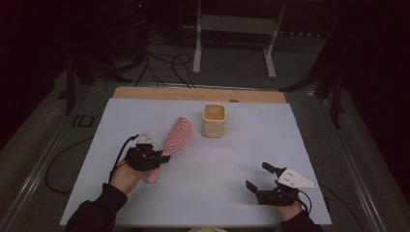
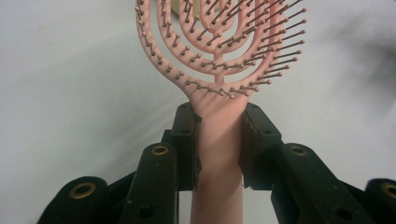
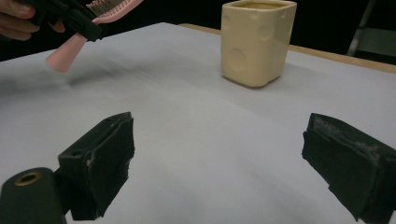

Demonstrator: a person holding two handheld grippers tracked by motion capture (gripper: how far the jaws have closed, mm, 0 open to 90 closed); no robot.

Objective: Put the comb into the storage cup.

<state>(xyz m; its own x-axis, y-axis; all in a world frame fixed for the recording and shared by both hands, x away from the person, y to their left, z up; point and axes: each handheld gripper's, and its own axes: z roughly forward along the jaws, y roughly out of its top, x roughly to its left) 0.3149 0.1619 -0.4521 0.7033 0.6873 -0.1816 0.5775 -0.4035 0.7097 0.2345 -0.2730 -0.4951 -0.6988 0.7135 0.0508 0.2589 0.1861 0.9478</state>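
A pink hairbrush (image 1: 177, 136) with an open looped head and dark bristles is held off the table at the left. My left gripper (image 1: 162, 155) is shut on its handle just below the head; in the left gripper view both pads press the handle (image 2: 219, 140), with the bristles facing the camera. The brush (image 3: 79, 35) also appears at the top left of the right gripper view, lifted above its shadow. A cream square cup (image 1: 214, 120) stands upright at the back middle, and it rises at the top of the right gripper view (image 3: 256, 42). My right gripper (image 1: 257, 176) rests at the front right, open and empty.
A pale blue mat (image 1: 203, 188) covers the wooden table (image 1: 145, 93), whose bare strip runs along the far side. Cables (image 1: 164, 63) and a white stand's legs (image 1: 270, 53) lie on the dark floor beyond.
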